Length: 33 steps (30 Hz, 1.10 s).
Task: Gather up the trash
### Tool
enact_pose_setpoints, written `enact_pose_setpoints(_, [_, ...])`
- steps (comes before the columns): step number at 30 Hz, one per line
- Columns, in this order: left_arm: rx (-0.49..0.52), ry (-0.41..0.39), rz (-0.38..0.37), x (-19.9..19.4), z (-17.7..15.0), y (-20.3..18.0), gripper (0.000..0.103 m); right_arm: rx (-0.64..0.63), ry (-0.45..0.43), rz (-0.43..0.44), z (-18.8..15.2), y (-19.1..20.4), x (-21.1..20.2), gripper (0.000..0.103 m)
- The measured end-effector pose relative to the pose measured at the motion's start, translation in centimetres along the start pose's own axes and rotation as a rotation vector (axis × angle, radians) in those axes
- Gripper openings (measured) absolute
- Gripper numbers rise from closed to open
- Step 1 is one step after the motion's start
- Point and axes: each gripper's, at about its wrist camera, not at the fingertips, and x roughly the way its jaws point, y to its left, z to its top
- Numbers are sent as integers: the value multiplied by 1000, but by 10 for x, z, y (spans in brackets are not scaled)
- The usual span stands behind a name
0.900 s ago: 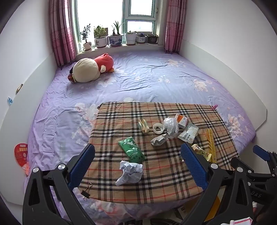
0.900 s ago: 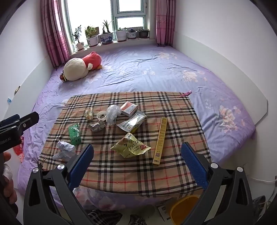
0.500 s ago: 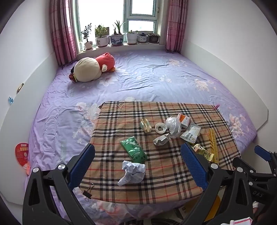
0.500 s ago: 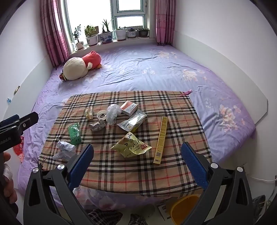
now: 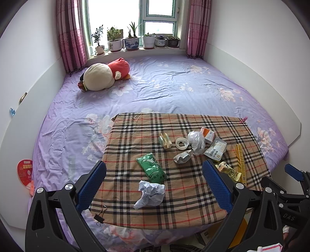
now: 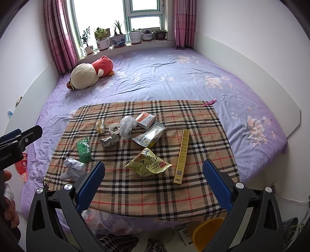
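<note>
On my left-wrist view, the left gripper (image 5: 154, 186) hangs with jaws wide apart, nothing between them, over a crumpled white paper ball (image 5: 151, 193) at lower centre of the tan plaid cloth (image 5: 184, 203). A glossy green packet (image 5: 151, 170) lies just above. My right gripper (image 6: 154, 184), equally spread and empty, frames a creased yellow snack wrapper (image 6: 148, 162) and long yellow carton (image 6: 182, 157), with bare cloth near the front edge.

White walls enclosed a bed (image 5: 174, 91) under a purple floral sheet. Daylight entered a green-framed window (image 5: 135, 17) flanked by pink curtains (image 5: 70, 34); potted plants (image 5: 133, 39) lined the sill. A plush toy (image 5: 104, 74) lay near it.
</note>
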Motion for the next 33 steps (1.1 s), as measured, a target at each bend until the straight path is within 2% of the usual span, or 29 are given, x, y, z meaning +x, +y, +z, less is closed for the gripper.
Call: enact_pose_setpoints(33, [-7, 23, 6, 5, 2, 2, 98, 15, 27, 27, 1, -1, 8, 100])
